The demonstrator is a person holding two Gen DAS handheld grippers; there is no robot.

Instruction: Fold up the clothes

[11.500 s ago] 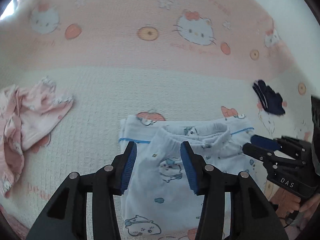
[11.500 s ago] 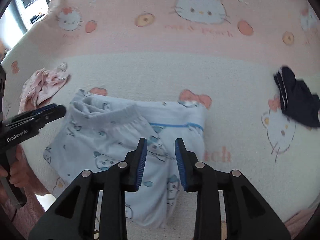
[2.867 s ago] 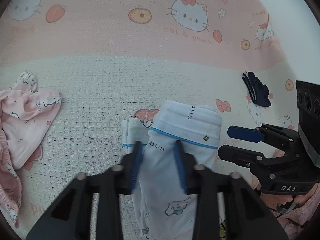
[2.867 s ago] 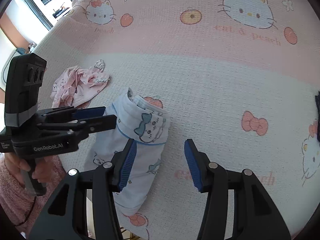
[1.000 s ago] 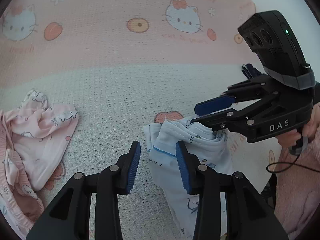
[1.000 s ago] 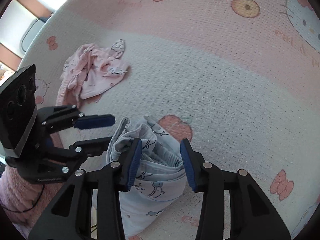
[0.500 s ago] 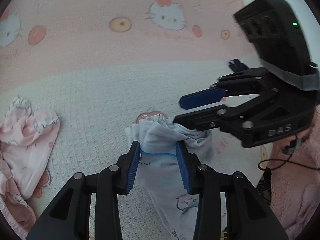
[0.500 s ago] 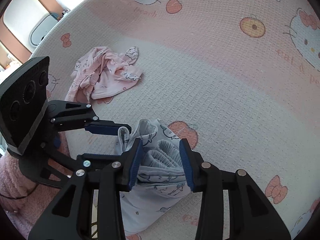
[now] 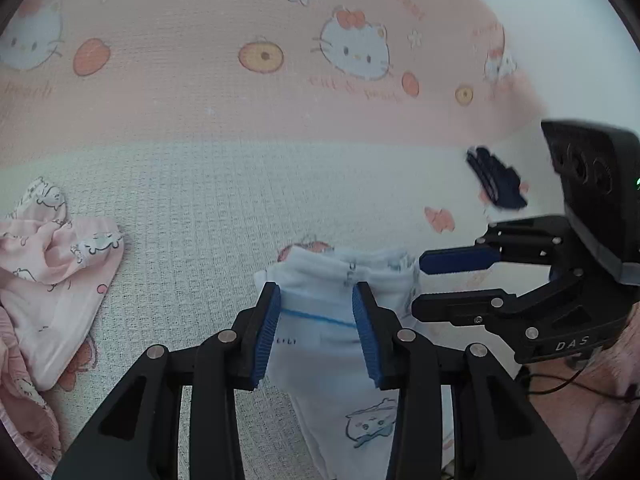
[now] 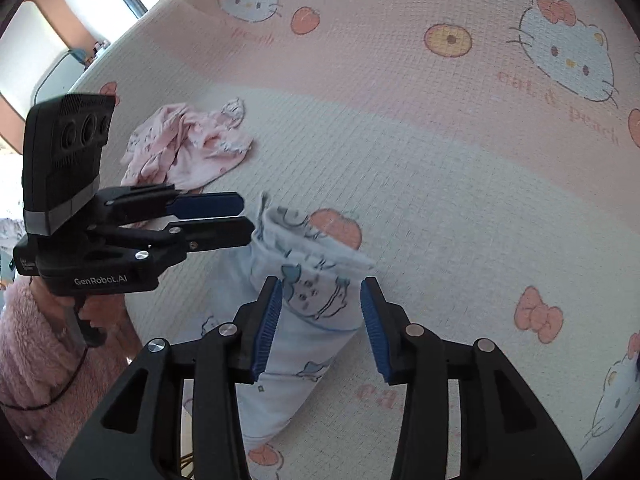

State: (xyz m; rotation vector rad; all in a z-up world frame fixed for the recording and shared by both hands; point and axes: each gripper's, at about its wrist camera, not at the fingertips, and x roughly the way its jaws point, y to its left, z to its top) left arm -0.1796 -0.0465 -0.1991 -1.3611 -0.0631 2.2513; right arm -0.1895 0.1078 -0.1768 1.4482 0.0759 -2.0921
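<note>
A light blue printed garment [image 9: 340,280] lies folded into a narrow bundle on the bedspread, its thick end farthest from me. My left gripper [image 9: 316,296] hovers over that end with its jaws apart; the cloth shows in the gap and the pads do not press it. From the right wrist view the left gripper [image 10: 246,219] sits at the left edge of the garment [image 10: 316,292], its lower finger touching the cloth. My right gripper [image 10: 320,286] straddles the bundle, its jaws opening, with a gap at the right pad. The right gripper [image 9: 418,285] holds nothing.
A crumpled pink garment [image 9: 52,280] [image 10: 188,148] lies to the left. A small dark navy garment [image 9: 496,180] lies far right. The pink and cream cartoon bedspread [image 9: 240,184] covers the whole surface. A pink fleecy sleeve [image 10: 32,340] is at the left edge.
The right gripper has drawn back from above the bundle to its right side. The bundle has settled flatter and now shows between the left gripper's fingers. Neither jaw gap has visibly changed.
</note>
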